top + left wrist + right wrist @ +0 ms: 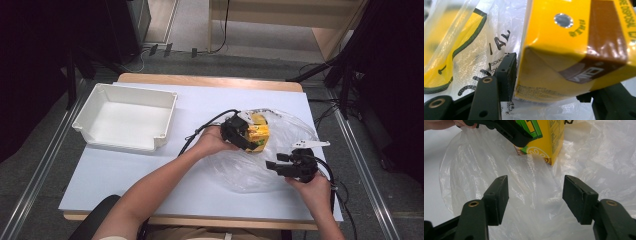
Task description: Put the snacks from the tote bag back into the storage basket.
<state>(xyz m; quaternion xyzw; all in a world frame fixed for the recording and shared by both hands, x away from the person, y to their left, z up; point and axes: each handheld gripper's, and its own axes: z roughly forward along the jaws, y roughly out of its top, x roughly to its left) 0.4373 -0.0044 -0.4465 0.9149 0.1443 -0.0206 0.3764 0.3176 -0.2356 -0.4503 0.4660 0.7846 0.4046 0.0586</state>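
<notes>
High view: my left gripper clamps the yellow carton on the clear plastic bag, mid-table; white tray sits far left. Left gripper view: jaws press the carton's sides (through bag film). Right gripper view: right gripper jaws wide apart, empty, over the bag.

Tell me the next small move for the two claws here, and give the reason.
Probably lift the yellow carton clear of the clear plastic bag and carry it toward the white tray. The left claw is already clamped on the carton, which sits at the bag. The right claw hangs open over the film; closing it on the bag may hold it down.
</notes>
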